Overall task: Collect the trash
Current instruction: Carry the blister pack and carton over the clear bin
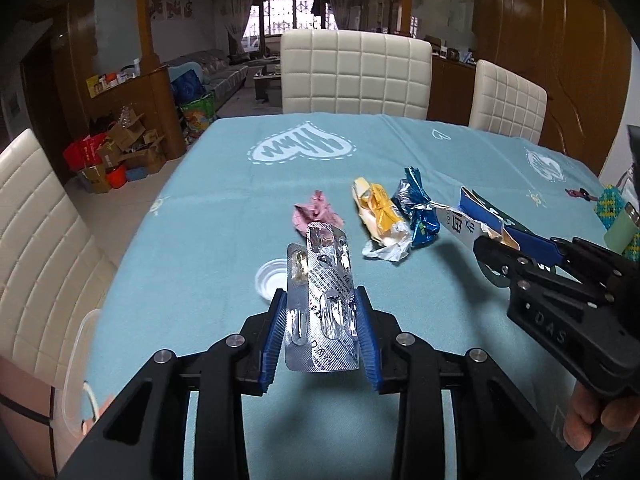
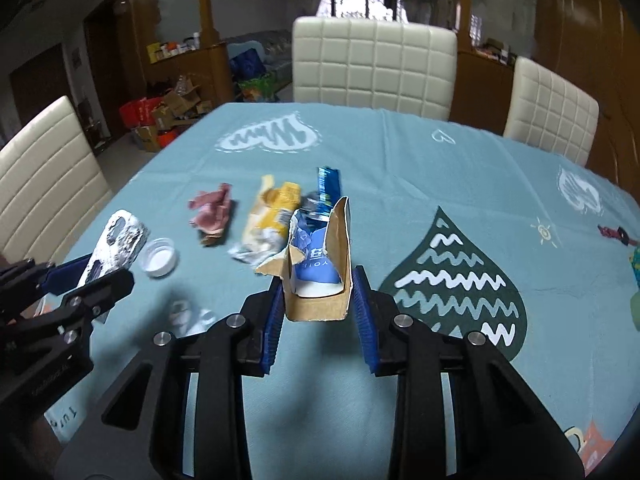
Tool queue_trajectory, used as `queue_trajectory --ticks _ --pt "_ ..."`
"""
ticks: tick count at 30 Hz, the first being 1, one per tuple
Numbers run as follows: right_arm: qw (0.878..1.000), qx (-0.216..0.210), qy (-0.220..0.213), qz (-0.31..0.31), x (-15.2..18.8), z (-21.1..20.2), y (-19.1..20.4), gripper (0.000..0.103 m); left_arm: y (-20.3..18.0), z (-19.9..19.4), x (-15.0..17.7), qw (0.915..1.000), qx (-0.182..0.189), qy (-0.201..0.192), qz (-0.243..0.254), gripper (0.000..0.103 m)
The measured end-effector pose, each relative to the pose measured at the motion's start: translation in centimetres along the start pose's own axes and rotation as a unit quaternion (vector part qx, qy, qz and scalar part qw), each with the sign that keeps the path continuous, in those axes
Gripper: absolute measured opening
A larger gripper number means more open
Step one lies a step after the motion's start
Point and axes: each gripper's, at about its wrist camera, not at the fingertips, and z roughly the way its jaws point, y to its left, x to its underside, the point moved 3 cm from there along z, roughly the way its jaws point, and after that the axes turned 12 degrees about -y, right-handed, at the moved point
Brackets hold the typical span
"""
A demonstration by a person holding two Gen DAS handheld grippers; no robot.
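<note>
Left claw (image 1: 322,320) clamped on blister packs (image 1: 322,300) | right claw (image 2: 318,304) clamped on torn box (image 2: 320,272)

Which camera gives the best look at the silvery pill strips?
The left wrist view. The pill strips sit front and centre there, clamped between the left gripper pads, their blisters and print clear. In the right wrist view the pill strips show only at the left edge, small, blurred and partly hidden by that gripper.

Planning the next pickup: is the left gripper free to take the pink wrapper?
Probably not yet: the left gripper jaws are shut on blister packs; the pink wrapper itself lies unobstructed ahead.
</note>
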Motion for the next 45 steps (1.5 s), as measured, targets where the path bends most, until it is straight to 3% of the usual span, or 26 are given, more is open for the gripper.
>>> queue_trajectory --ticks 9,27,45 --pt "0.999 -0.039 -0.013 -0.032 -0.2 -3.1 4.8 0.034 3.5 -3.6 1.0 0.999 -0.038 -0.021 -0.013 0.033" --pt "0.989 -0.095 -0.028 -0.108 -1.0 -5.8 16.0 0.034 11.1 -8.8 2.9 0.9944 -0.071 -0.053 -0.057 0.033" --pt "0.967 -0.168 -0.042 -0.189 -1.1 -6.4 28.1 0.034 21.4 -12.3 6.4 0.9805 -0.14 -0.057 -0.125 0.033"
